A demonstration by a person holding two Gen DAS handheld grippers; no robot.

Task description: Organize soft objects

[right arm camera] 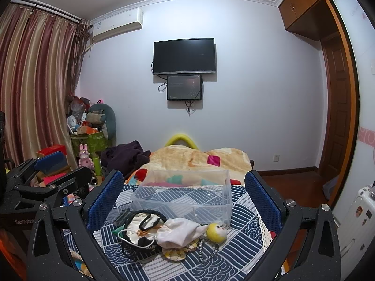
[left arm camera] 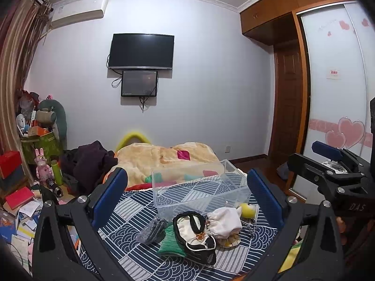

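Observation:
A heap of soft things lies on the blue-and-white patterned bedcover [left arm camera: 131,210]: a white drawstring pouch [left arm camera: 225,222], a black-and-cream fabric piece [left arm camera: 194,234], a green knitted cloth [left arm camera: 170,241], a grey roll [left arm camera: 151,230], a yellow ball toy [left arm camera: 248,210] and a beaded string [left arm camera: 252,227]. Just behind stands a clear plastic box [left arm camera: 201,192], holding nothing. My left gripper [left arm camera: 187,175] hovers open above the heap. The right gripper [right arm camera: 185,175] is open too, facing the box [right arm camera: 185,194], pouch [right arm camera: 178,231] and ball [right arm camera: 215,230]. Each gripper shows beside the other [left arm camera: 311,157] [right arm camera: 68,167].
A beige patchwork blanket [left arm camera: 164,157] and dark clothes [left arm camera: 89,164] lie farther up the bed. Books, boxes and toys [left arm camera: 28,187] crowd the floor on the left. A wardrobe with heart stickers [left arm camera: 339,93] stands to the right, and a TV [left arm camera: 141,51] hangs on the far wall.

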